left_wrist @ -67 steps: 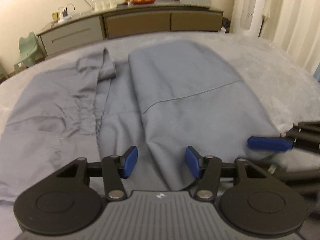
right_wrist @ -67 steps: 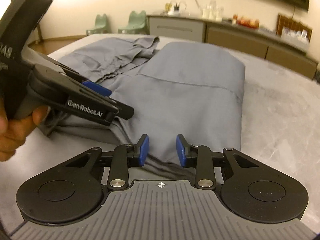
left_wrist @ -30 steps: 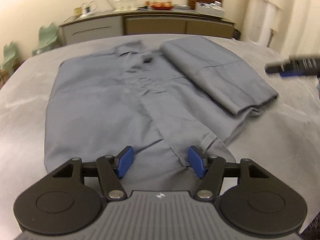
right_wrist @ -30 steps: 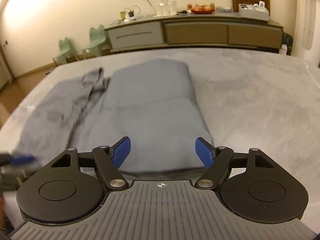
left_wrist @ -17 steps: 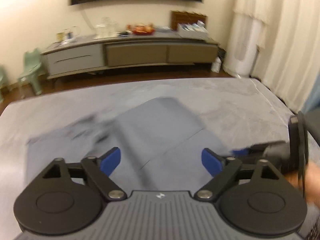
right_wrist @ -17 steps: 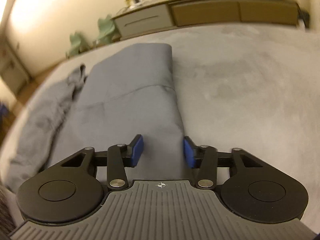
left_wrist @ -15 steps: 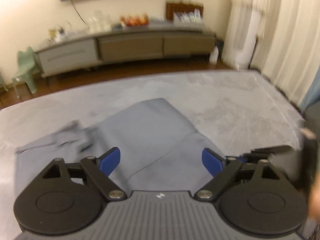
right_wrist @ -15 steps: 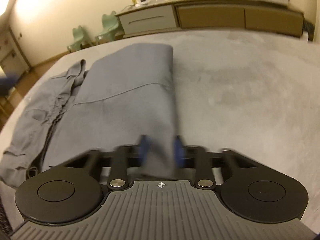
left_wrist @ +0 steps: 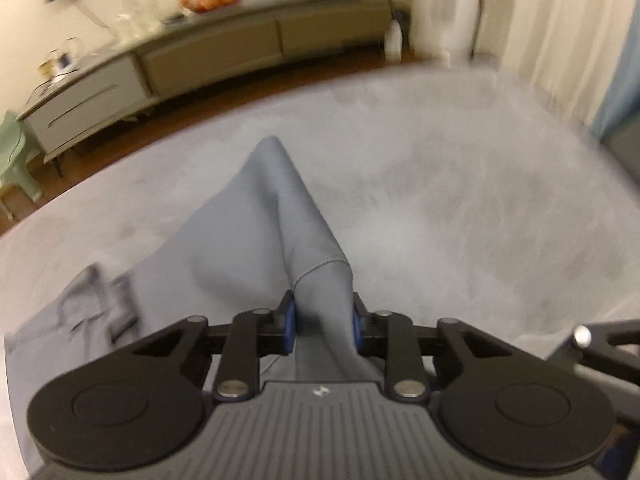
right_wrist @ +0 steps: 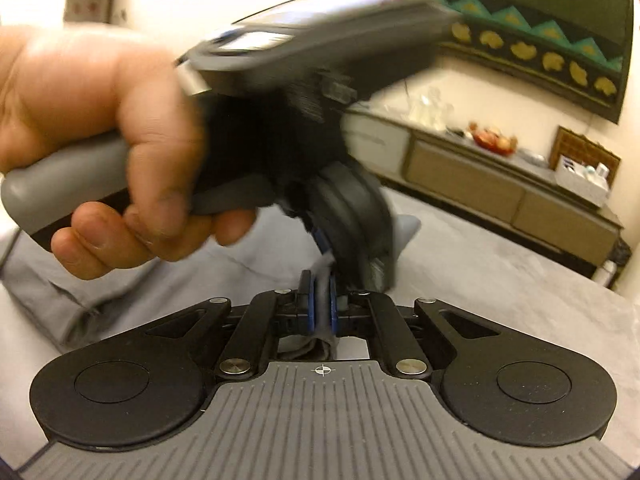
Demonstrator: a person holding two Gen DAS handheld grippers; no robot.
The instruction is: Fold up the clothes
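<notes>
Both grippers have a bite of the shirt (left_wrist: 256,240) right now. In the left wrist view the left gripper (left_wrist: 323,325) has its blue fingers (left_wrist: 289,324) clamped on a thick bunch of the grey fabric, with a stitched hem edge sitting just above the pinch. From there the cloth runs away from the camera as a raised ridge that narrows to a point toward the far edge of the bed (left_wrist: 480,208). The rest of the shirt lies flat toward the bed's left side, with a rumpled bit that looks like the collar or placket down near the left edge of the view. Everything is pretty motion-blurred.

In the right wrist view the right gripper (right_wrist: 319,305) has its fingers (right_wrist: 306,300) pressed together on a thin fold of the same cloth, and a little tail of it hangs out below the pinch. Directly in front of it, very close, is the left gripper seen from the side, held by the left hand (right_wrist: 104,148) wrapped around its grey handle. The two pinch points sit just beside each other near the bed's near edge.

A long sideboard (left_wrist: 208,56) runs along the back wall, and a curtain (left_wrist: 560,32) hangs on the right.
</notes>
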